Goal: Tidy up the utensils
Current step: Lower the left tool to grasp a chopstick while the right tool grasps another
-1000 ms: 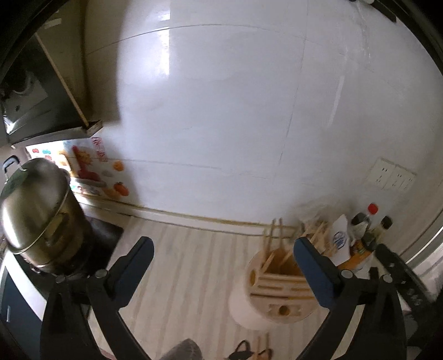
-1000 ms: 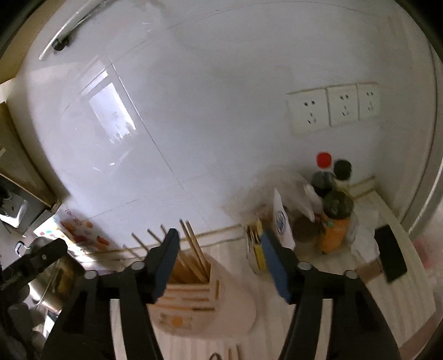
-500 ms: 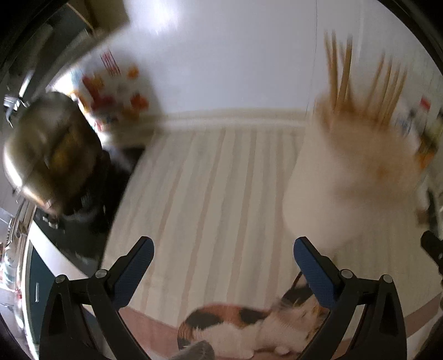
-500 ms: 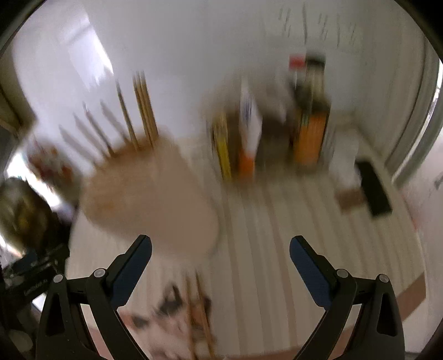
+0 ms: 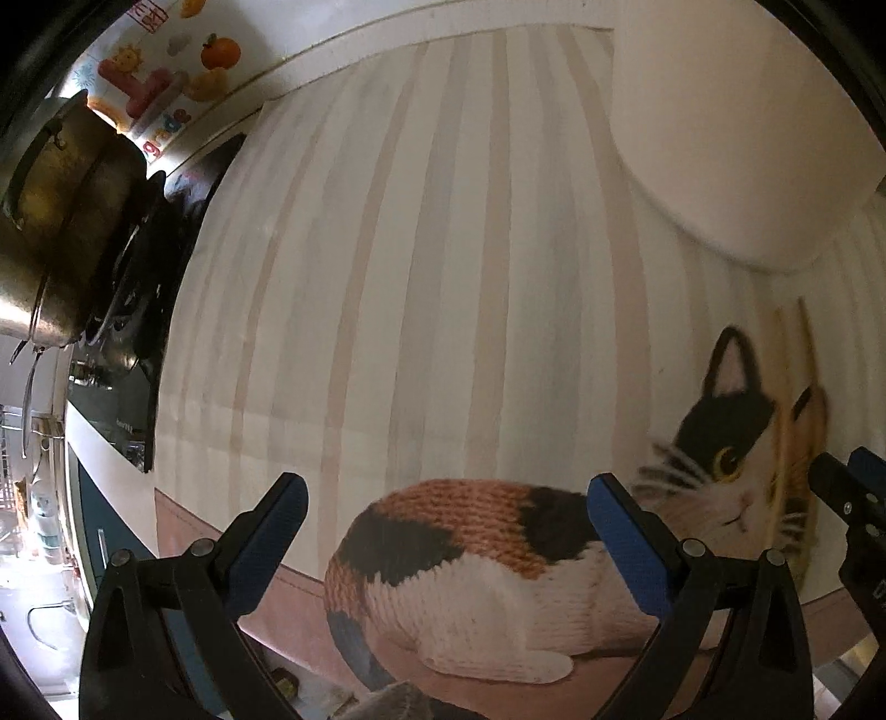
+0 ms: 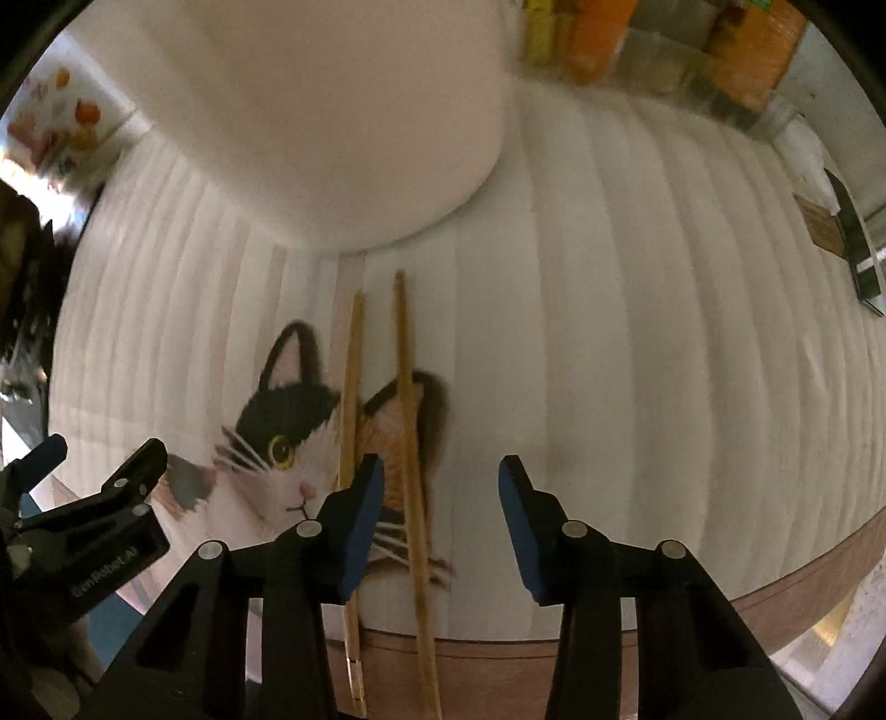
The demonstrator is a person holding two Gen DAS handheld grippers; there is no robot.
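Left wrist view: left tool pointing steeply down over the counter, blue pads spread wide, released, nothing between them. Beneath it, a striped mat printed with a calico cat; cat's body directly under the gap, cat's head off to the right. Pale rounded utensil holder standing at upper right on the mat. Pair of wooden chopsticks lying across the cat's face at the right edge, blurred. Tip of the right tool entering at the right edge, just beside the chopsticks. Steel pot on a dark stove at the far left, colourful fruit sticker on the wall behind.

Right wrist view: right tool aimed straight down, jaws having just been closing, partly drawn in yet unclenched, pads pressing on nothing. Two chopsticks lying side by side on the mat, running from near the holder down past the mat's brown front border. One chopstick passing through the gap close to the left pad, apart from it; the other behind and left of that pad. Holder's base large at top. Orange and yellow packages at top right, blurred. Left tool at the lower left edge.
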